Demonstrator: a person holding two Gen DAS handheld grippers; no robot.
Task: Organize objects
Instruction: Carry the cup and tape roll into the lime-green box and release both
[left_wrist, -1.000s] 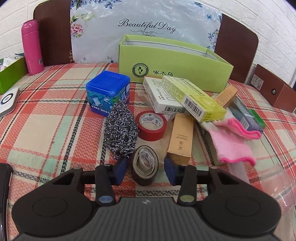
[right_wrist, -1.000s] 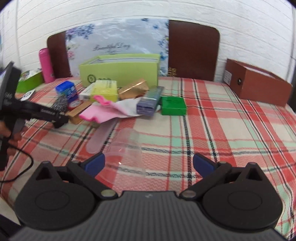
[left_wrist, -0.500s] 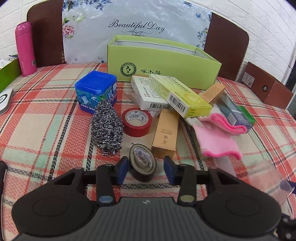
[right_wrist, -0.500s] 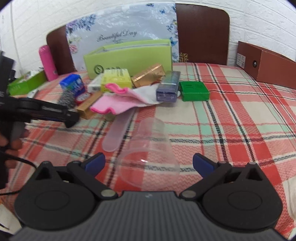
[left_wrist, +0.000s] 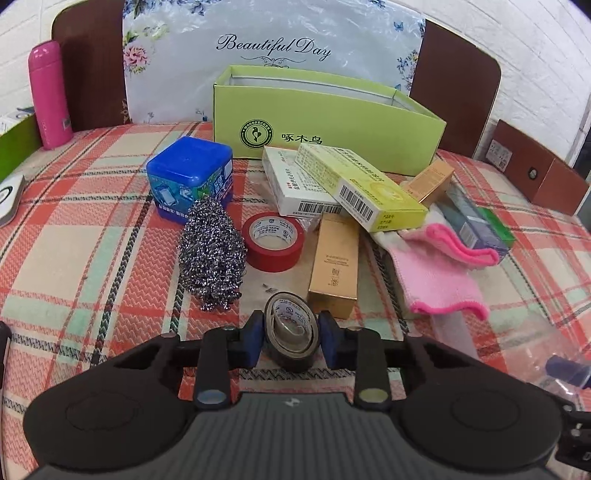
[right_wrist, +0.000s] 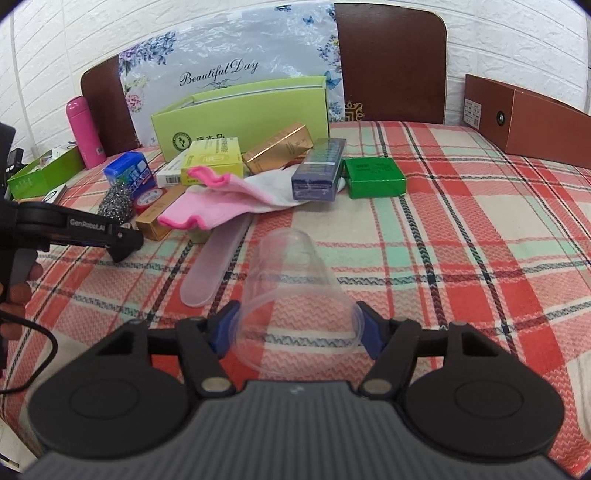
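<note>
Left gripper (left_wrist: 291, 338): blue pads closed against both sides of a roll of black tape (left_wrist: 291, 332), which stands on edge near the front edge of the table (left_wrist: 74, 236); whether it is lifted off the checked cloth cannot be told

Right gripper (right_wrist: 297, 328): fingers set against the rim of a clear plastic cup (right_wrist: 295, 291) lying on its side, mouth toward the camera, base pointing to the back of the table; both pads touch the rim

Green open box (left_wrist: 325, 118): at the back edge, in front of a flowered bag printed "Beautiful Day" (left_wrist: 273, 55)

Blue tub (left_wrist: 190, 177): left of the pile, just in front of the green box

Steel scourer (left_wrist: 212, 254): just in front of the blue tub, touching it

Roll of red tape (left_wrist: 275, 242): lying flat, just right of the scourer

Gold carton (left_wrist: 334, 264): lying lengthwise beside the red tape, its near end just beyond the black tape

White carton (left_wrist: 295, 184) and yellow carton (left_wrist: 362, 188): the yellow one rests across the white one

Pink and white cloth (left_wrist: 439, 273): spread right of the gold carton, partly under the yellow carton

Second gold carton (right_wrist: 282, 147), purple carton (right_wrist: 319, 170), green flat box (right_wrist: 375, 177): in a row at the right of the pile

Frosted plastic strip (right_wrist: 214, 266): on the cloth, just left of the cup

Pink flask (left_wrist: 50, 94): upright at the back left corner

Brown box (right_wrist: 532, 118): at the back right edge
</note>
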